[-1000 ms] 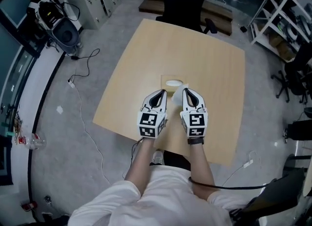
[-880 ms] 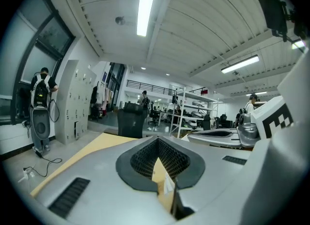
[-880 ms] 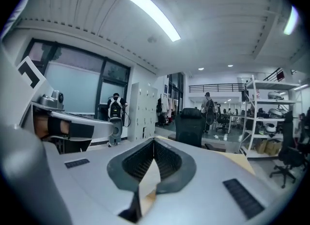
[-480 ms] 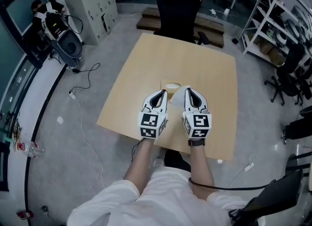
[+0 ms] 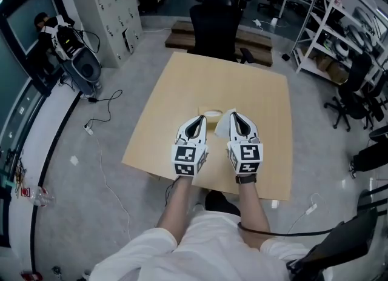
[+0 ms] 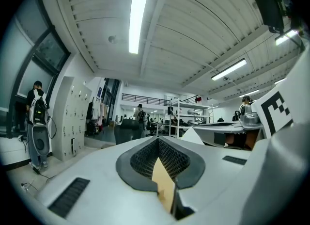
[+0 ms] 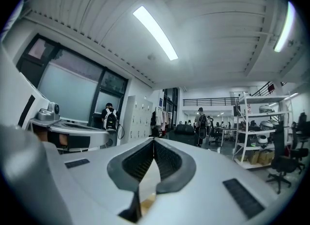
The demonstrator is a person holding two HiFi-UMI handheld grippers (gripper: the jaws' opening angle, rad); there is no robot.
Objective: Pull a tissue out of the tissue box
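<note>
A tan tissue box [image 5: 211, 117] with a white oval opening sits on the light wooden table [image 5: 254, 86], just beyond my two grippers. Both grippers hover side by side above the table's near half, pointing level. My right gripper [image 5: 233, 114] is shut, and a white tissue [image 5: 222, 126] hangs from its tip, to the left of it. In the right gripper view the pads meet at the tip [image 7: 153, 140], with a pale strip of tissue [image 7: 149, 178] below them. My left gripper [image 5: 197, 119] is shut too, its tips touching [image 6: 158, 139] with nothing seen between them.
A black office chair [image 5: 213, 16] stands at the table's far edge, with a wooden pallet [image 5: 257, 36] behind it. Metal shelves [image 5: 339, 31] and more chairs line the right side. Grey lockers [image 5: 112, 1] and floor cables [image 5: 100, 107] are at the left.
Both grippers have risen above the table, the right one carrying the tissue up and away from the box. Their jaws have stayed shut.
</note>
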